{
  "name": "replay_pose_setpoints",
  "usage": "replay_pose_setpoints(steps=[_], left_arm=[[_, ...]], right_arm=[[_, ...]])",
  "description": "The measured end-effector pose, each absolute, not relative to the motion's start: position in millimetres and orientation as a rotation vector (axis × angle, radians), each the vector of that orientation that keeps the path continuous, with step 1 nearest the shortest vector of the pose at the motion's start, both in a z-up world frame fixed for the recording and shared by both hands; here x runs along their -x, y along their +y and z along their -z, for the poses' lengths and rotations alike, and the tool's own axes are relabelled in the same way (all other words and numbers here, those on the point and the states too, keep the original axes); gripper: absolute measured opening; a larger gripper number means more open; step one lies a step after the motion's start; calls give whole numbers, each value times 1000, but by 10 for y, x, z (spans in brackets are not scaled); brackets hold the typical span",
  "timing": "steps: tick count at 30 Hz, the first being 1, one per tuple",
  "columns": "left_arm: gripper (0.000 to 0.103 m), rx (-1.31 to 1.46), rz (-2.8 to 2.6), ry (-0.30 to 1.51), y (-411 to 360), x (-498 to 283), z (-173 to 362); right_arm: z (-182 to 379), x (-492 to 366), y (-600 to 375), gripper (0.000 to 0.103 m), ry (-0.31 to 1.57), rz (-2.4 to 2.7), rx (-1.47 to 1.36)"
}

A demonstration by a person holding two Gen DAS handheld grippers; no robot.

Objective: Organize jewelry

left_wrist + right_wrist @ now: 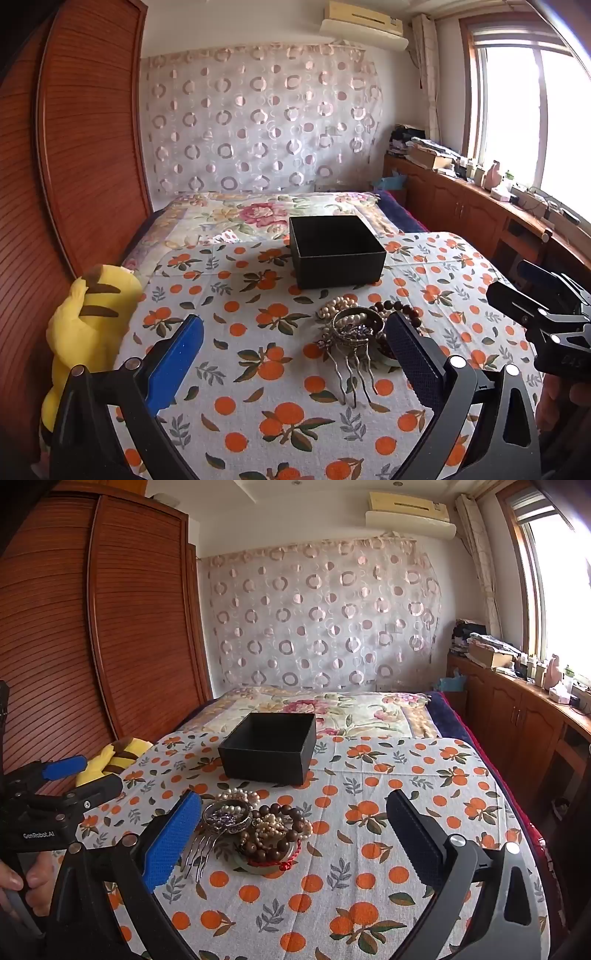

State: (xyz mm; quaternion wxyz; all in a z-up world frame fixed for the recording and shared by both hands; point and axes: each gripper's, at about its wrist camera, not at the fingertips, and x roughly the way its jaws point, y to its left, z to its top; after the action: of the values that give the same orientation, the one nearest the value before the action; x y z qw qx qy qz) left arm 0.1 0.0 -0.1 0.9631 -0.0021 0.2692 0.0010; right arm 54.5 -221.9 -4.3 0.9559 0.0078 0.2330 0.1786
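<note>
Level, both tongs agape, seemingly above jewelry pile.

My left camera looks forward between its two fingers, low over the near edge of the orange-print cloth, facing the far wall, and it sits close to the jewelry pile, which shows right of middle. My right camera looks the same way from a spot further right, so the pile shows left of middle. Both views share the cloth, the pile, the black box and the far wall.
</note>
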Motion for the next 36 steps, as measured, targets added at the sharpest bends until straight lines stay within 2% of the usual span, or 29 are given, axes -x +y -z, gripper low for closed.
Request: replay_pose_setpoints(steps=[36], left_arm=[[95,10,0,539,-1,-6,2]], right_arm=[[19,-540,-2211,101,465,-363,-15]])
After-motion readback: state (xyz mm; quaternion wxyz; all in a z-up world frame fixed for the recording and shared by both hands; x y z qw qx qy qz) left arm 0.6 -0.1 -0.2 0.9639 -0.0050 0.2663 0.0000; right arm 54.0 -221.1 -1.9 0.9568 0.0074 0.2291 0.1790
